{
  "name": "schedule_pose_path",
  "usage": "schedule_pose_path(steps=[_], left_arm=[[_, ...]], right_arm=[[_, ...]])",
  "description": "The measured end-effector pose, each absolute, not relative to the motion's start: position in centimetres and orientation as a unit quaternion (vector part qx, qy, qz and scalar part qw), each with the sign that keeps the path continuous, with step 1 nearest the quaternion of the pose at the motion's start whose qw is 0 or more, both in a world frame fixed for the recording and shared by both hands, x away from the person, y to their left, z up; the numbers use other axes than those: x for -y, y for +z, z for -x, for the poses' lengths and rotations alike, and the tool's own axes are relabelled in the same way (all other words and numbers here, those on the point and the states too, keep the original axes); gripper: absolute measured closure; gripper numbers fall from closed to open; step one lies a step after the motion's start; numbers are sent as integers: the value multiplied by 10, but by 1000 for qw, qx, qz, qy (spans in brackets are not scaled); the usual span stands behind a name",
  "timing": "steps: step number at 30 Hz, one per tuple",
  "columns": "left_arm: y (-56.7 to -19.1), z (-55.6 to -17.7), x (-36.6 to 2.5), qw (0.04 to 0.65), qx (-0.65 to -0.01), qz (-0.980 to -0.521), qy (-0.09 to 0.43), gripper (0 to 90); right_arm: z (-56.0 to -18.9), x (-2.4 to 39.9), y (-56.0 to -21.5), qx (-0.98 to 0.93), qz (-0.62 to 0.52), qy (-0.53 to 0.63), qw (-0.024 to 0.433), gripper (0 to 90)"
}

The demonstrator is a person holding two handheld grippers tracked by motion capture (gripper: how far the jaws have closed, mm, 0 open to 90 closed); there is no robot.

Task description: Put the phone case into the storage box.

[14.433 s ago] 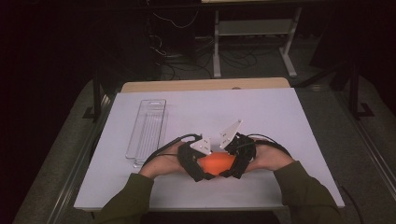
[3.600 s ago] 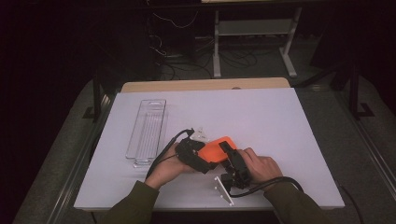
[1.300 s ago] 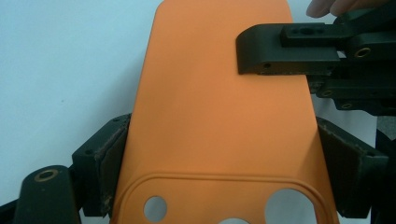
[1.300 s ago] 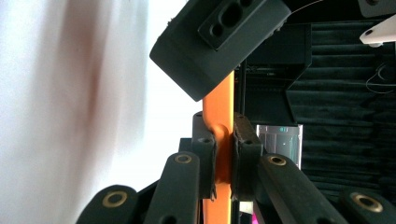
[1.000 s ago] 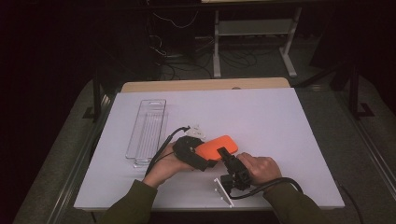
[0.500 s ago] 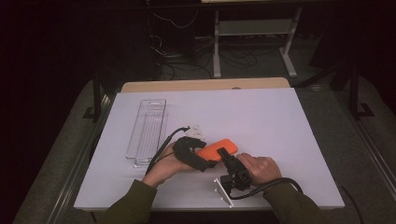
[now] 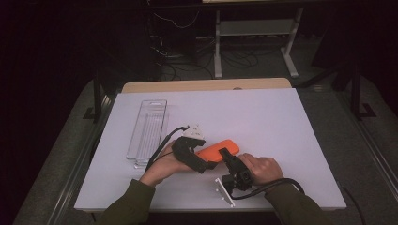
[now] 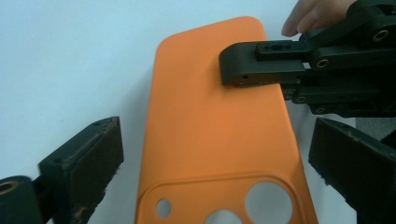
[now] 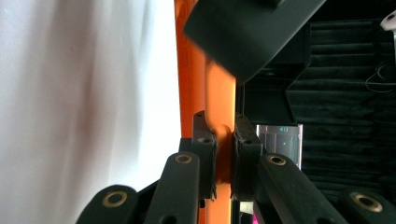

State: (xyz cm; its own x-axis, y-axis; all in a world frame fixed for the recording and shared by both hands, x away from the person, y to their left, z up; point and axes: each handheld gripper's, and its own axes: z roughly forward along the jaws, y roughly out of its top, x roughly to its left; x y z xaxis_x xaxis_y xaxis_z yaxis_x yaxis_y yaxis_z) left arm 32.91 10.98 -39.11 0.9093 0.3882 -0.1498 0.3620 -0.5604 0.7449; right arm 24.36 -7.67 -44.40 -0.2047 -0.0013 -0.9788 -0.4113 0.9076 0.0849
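Orange phone case [image 8: 219,140]: my right gripper [image 9: 219,154] is pinching its edge; left gripper [image 8: 210,182], just opening, is straddling it, probably regripping next.

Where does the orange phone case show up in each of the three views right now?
High view: orange phone case at centre, on the white table.
Left gripper view: it runs down the middle, camera cutouts at the bottom.
Right gripper view: edge-on, a vertical orange strip at centre.
Shared landmark: the right tool, clamped on the case's edge.

Plain orange phone case [image 8: 215,140], black claws, white table [image 7: 263,117].
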Motion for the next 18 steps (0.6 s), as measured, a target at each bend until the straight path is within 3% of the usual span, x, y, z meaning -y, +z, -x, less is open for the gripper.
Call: schedule_pose_path(steps=[18], left_arm=[[-382, -332, -125, 436, -213, -874, 24, 1]], right_arm=[[-256, 89, -438, -773, 102, 156, 607, 809]])
